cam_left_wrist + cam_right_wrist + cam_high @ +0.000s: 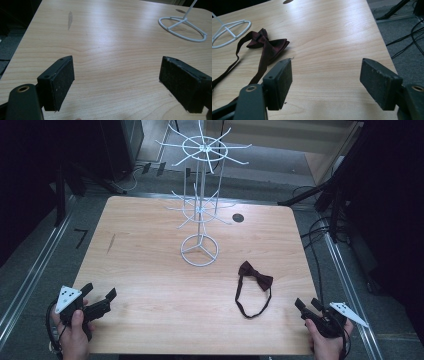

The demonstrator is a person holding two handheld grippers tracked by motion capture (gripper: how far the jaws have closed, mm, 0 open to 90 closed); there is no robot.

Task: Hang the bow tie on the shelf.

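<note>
Lying near the right gripper (310,307) is a maroon bow tie (255,278). Both it and the left gripper (101,296) are spread wide, empty.

Wooden table (150,270), white wire display stand (200,195) upright, dark red bow tie (255,280), perhaps a grommet hole (238,218)

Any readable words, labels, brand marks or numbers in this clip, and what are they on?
None. The wooden table, white wire rack, dark red bow tie and both hand-held grippers, left and right, carry no legible text. A dark mark on the floor is tape, not a readable character.
</note>
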